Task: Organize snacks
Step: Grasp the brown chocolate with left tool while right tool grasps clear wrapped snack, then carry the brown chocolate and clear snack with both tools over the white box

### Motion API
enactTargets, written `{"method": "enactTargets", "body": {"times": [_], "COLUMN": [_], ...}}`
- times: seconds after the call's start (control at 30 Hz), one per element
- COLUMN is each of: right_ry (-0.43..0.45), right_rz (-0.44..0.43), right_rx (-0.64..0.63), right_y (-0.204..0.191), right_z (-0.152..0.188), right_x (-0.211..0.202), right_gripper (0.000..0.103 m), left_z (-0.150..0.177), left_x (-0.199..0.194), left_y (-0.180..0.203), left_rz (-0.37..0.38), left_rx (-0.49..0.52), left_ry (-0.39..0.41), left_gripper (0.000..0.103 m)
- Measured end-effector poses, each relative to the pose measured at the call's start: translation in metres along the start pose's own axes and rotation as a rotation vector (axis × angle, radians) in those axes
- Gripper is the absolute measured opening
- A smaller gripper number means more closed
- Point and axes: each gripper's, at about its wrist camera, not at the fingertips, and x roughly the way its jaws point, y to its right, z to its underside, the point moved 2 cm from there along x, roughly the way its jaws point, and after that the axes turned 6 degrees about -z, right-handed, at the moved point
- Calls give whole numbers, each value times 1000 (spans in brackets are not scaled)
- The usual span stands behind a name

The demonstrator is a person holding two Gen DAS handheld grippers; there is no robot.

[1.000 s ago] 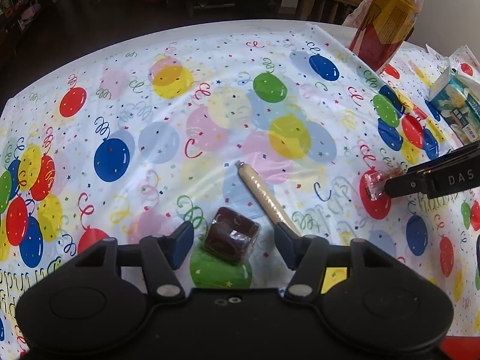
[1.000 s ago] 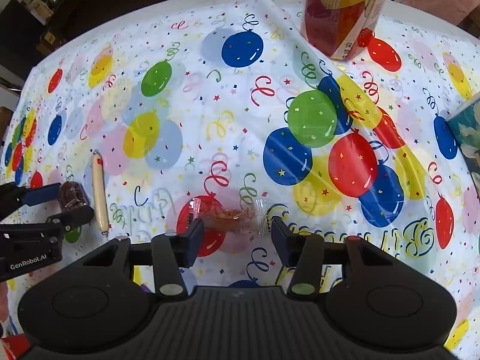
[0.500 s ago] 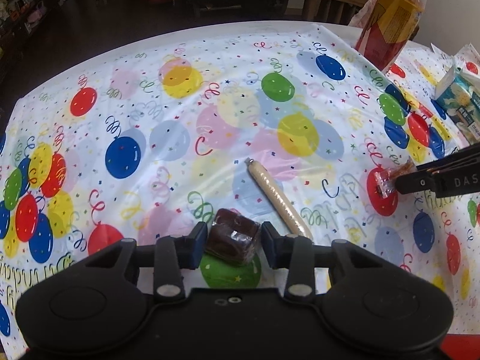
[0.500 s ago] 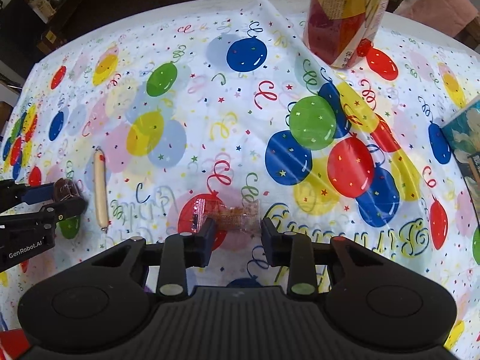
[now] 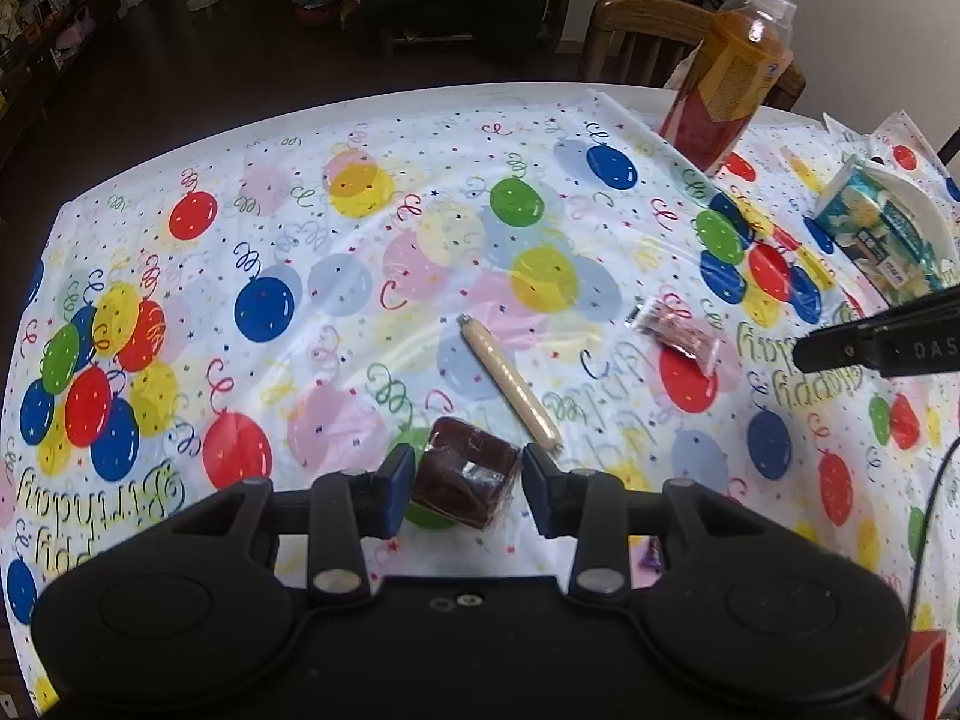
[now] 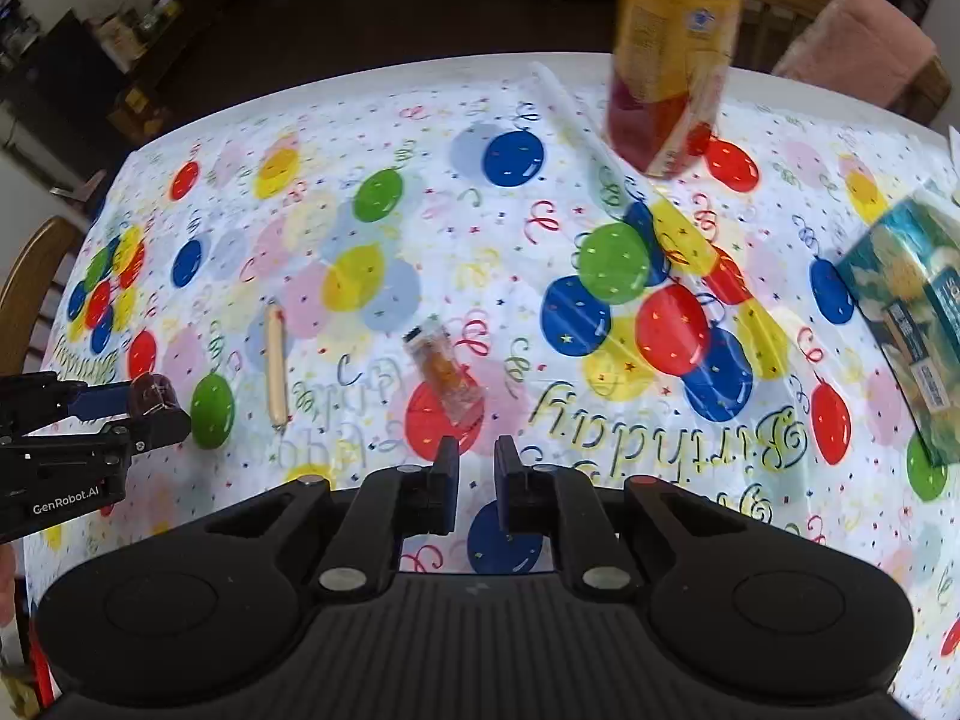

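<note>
Snacks lie scattered on a white plastic tablecloth printed with coloured balloons, streamers and "Happy Birthday" lettering. One of them, a dark brown block-shaped sweet in clear wrapping, sits between the fingers of the left gripper: the blue-padded finger touches its left face and the other finger stands just beside its right edge, so the gripper is closed on the sweet. From the right wrist view the same sweet shows pinched at the left gripper's tips, above a green balloon print.

Just beyond the left gripper's right finger lies a long thin beige stick snack, angled away toward the upper left and resting flat on the cloth. Farther right, a small clear packet with reddish-orange contents lies flat, partly over a red balloon print.

In the right wrist view that packet lies just ahead of the right gripper, slightly to its left and apart from it. The right gripper's fingers are drawn nearly together with only a narrow gap, and nothing is held between them.

At the far side of the table stands a tall clear plastic bottle with an orange-and-red label, and a teal printed snack box lies at the right edge.
</note>
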Motion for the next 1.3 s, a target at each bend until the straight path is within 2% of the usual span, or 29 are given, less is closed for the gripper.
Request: {"method": "enactTargets", "body": {"times": [0.13, 0.23, 0.3, 0.4, 0.47, 0.73, 0.9, 1.0, 1.1, 1.13, 1.3], "right_ry": [17, -7, -39, -75, -63, -104, -115, -111, -103, -102, -81], "right_rz": [-10, -27, -26, -7, 8, 2, 23, 44, 79, 79, 94], "right_rx": [-42, -54, -99, -182, -222, -299, -349, -366, -361, -348, -302], "right_y": [-3, -3, -7, -14, -18, -20, -26, -28, -27, -25, -21], "right_z": [-8, -14, -17, -18, -22, -36, -32, -31, -31, -31, -26], "right_x": [5, 19, 31, 49, 55, 79, 86, 87, 86, 85, 74], "right_gripper": [13, 15, 22, 53, 56, 56, 41, 37, 25, 17, 16], "left_z": [6, 11, 14, 17, 19, 21, 21, 21, 22, 22, 24], "left_x": [-6, -8, -8, -8, -7, -5, -4, -4, -6, -7, -14], "left_y": [0, -1, -2, -4, -7, -15, -14, -13, -11, -11, -7], "left_rz": [12, 18, 24, 31, 35, 38, 39, 42, 43, 42, 44], "left_rx": [-9, -14, -22, -35, -48, -88, -94, -93, -92, -90, -79], "left_ry": [0, -4, -10, -18, -23, -38, -43, -44, -45, -44, -35], "left_gripper": [37, 37, 37, 37, 37, 37, 37, 37, 37, 37, 37]}}
